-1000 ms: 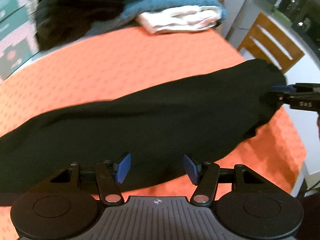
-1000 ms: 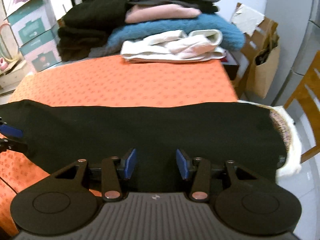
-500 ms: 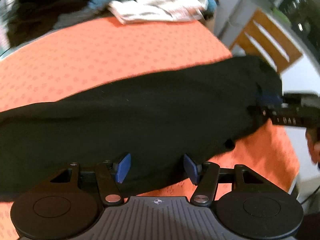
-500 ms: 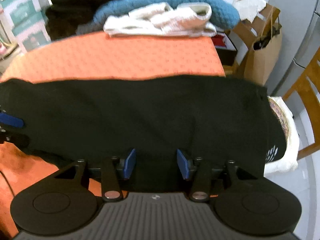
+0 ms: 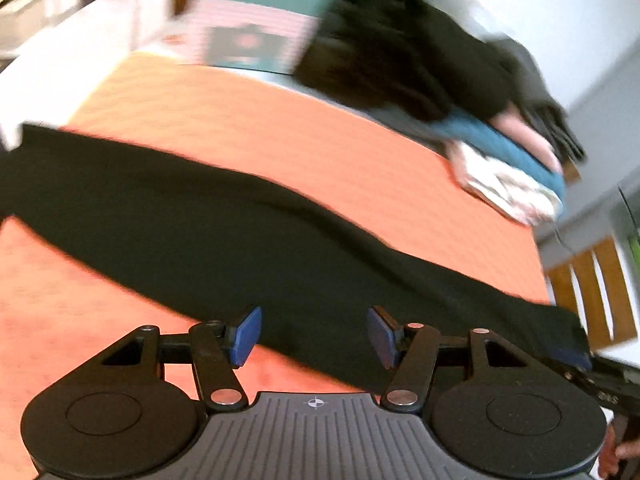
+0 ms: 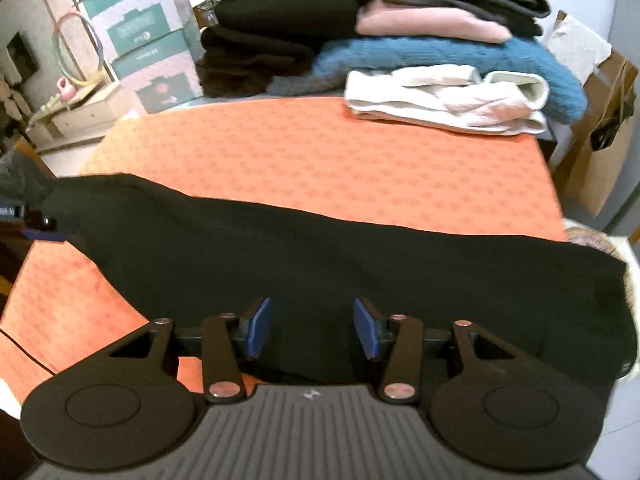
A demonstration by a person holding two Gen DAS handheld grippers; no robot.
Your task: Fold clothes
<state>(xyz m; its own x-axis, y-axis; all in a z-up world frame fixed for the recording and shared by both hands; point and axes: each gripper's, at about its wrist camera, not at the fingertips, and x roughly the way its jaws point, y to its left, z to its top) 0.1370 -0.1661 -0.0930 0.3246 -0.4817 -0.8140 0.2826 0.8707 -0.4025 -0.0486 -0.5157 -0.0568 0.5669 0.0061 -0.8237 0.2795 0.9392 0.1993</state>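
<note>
You've laid the black garment (image 6: 320, 264) lengthwise across the orange tablecloth (image 6: 320, 152), flat for folding. Your left gripper (image 5: 314, 334) and right gripper (image 6: 313, 328) both stand apart over its near edge, gripping nothing. Since a second ago, your left view has rolled, tilting the stacked clothes (image 5: 500, 152).

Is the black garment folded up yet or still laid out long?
Laid out long: the black garment stretches as one strip across the orange tablecloth. Layers cannot be told.
</note>
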